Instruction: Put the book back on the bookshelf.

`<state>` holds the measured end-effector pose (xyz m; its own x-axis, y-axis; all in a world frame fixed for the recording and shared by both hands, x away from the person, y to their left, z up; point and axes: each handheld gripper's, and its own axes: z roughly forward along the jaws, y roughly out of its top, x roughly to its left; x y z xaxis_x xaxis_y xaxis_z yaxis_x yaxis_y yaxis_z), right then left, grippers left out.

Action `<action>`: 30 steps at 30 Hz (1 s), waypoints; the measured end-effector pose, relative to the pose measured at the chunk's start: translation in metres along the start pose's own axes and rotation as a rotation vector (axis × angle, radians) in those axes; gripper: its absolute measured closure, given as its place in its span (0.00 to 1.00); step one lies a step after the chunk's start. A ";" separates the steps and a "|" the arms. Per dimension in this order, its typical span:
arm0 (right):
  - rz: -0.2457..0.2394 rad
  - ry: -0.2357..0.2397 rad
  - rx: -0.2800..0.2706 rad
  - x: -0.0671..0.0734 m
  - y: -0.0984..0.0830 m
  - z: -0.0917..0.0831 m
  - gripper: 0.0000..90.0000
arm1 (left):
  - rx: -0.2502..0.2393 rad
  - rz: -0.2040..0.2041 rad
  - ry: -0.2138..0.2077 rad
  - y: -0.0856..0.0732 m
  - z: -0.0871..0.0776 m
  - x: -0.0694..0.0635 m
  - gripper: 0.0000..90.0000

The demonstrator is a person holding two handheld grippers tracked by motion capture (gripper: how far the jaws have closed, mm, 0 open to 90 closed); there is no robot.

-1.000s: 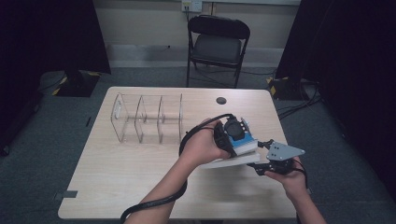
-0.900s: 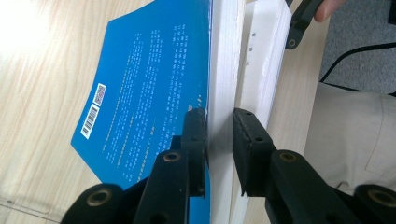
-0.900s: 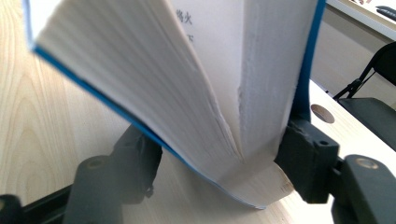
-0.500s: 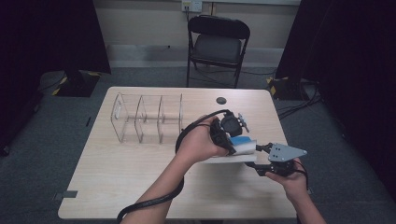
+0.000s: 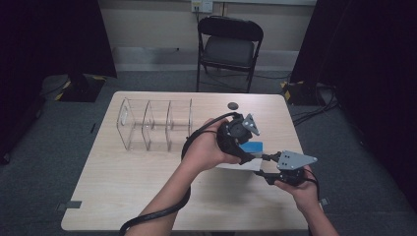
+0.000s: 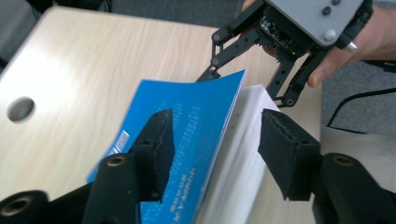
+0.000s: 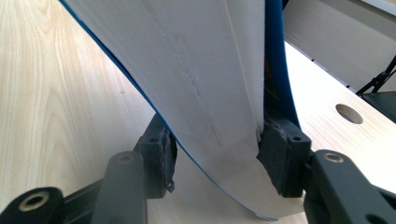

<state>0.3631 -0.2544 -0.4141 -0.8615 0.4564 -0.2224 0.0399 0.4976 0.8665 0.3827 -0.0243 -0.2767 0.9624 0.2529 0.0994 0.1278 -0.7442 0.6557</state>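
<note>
A book with a blue cover point(image 5: 252, 146) and white pages lies low over the table's right half. My right gripper point(image 5: 260, 165) comes in from the right and its jaws have just been closing. Its pads clamp the page block point(image 7: 201, 70) from both sides, so my right gripper point(image 7: 219, 140) is shut on the book. My left gripper point(image 5: 248, 155) reaches over the book from the left. Its jaws have just been opening. The left gripper point(image 6: 217, 116) straddles the book point(image 6: 187, 140) with a gap beside the pages. The right gripper point(image 6: 245, 88) holds the far edge.
A clear acrylic rack point(image 5: 155, 123) with several dividers stands on the light wooden table point(image 5: 123, 187) at the back left. A dark round cable hole point(image 5: 232, 105) sits near the far edge. A black folding chair point(image 5: 228, 46) stands behind the table.
The left gripper's jaws have gone from shut to open around the book. The left hand shifted slightly down and right, and the book has dropped from tilted up to nearly flat.
</note>
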 end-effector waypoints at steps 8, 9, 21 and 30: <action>0.035 0.001 -0.015 -0.005 0.000 0.000 0.55 | 0.036 0.057 0.009 -0.012 0.001 -0.002 0.26; 0.043 0.002 -0.014 -0.006 0.000 -0.001 0.55 | 0.034 0.054 0.017 -0.015 0.002 -0.001 0.25; 0.079 0.015 -0.035 -0.013 -0.001 -0.001 0.55 | 0.085 0.058 0.047 -0.045 0.024 0.007 0.21; 0.087 0.023 -0.032 -0.013 0.000 -0.001 0.55 | 0.114 0.114 0.081 -0.047 0.044 0.010 0.39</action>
<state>0.3740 -0.2617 -0.4110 -0.8670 0.4796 -0.1354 0.0995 0.4327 0.8960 0.3967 -0.0142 -0.3390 0.9502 0.2087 0.2315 0.0498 -0.8348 0.5482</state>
